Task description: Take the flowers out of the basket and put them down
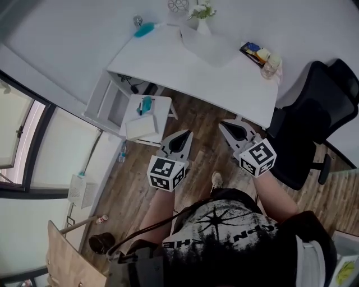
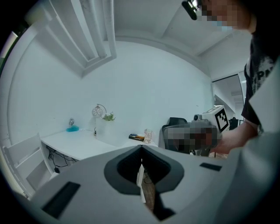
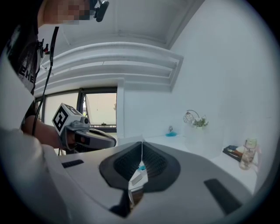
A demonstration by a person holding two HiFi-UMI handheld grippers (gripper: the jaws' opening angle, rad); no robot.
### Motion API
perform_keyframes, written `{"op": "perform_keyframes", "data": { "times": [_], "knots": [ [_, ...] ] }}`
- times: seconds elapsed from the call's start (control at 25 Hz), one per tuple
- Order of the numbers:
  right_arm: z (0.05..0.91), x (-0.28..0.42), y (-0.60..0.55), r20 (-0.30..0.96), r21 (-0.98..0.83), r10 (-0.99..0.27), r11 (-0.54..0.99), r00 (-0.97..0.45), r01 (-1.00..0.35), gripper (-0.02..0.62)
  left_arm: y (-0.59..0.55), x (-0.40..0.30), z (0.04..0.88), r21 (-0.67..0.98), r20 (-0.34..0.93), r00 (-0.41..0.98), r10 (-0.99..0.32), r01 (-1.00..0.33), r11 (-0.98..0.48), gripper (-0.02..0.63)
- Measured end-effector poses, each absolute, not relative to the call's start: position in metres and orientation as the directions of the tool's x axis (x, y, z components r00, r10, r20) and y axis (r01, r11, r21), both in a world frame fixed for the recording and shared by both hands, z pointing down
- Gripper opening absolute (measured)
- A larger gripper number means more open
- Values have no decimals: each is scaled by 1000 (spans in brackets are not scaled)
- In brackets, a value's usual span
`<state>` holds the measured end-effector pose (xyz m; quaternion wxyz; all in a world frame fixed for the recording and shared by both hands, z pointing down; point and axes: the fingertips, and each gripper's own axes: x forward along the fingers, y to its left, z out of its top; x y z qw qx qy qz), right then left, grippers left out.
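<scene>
Head view: a white table point(image 1: 185, 67) carries a blue object point(image 1: 145, 29), a wire globe point(image 1: 178, 5), books point(image 1: 253, 51) and a glass jar point(image 1: 270, 67), with a black chair point(image 1: 317, 106) at its right end and a white chair point(image 1: 147, 119) at its left. The flowers point(image 1: 203, 10) stand upright in a pale container at the table's far edge, well apart from both grippers. The left gripper point(image 1: 186, 134) and right gripper point(image 1: 224, 124) are side by side above the wooden floor point(image 1: 202, 168), near the table's front edge, each with its jaws closed together on nothing.

Two tools point(image 1: 187, 136) point(image 1: 224, 125), one white desk point(image 1: 213, 67), one black office chair point(image 1: 314, 112), one small white table point(image 1: 140, 130)
</scene>
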<state>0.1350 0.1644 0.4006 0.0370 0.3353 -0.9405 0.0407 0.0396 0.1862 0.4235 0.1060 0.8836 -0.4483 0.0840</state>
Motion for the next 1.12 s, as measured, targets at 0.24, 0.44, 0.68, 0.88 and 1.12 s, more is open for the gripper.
{"op": "perform_keyframes", "data": {
  "times": [0.24,0.44,0.68,0.88,1.12],
  "knots": [
    [406,149,121,99,-51,-599,794,-794,-606,18,140,55,424,106,249,560,-790,-827,-553,11],
    [411,163,92,111,-46,-580,808,-807,-587,18,106,71,426,122,233,554,-800,-832,-541,11],
    [414,174,65,116,-47,-579,809,-807,-586,18,78,83,425,119,222,555,-802,-832,-542,11],
    [414,177,49,115,-45,-583,806,-804,-590,18,62,87,426,108,223,558,-799,-829,-549,11],
    [424,169,31,139,10,-589,805,-796,-594,18,40,87,428,103,225,572,-789,-819,-565,11]
  ]
}}
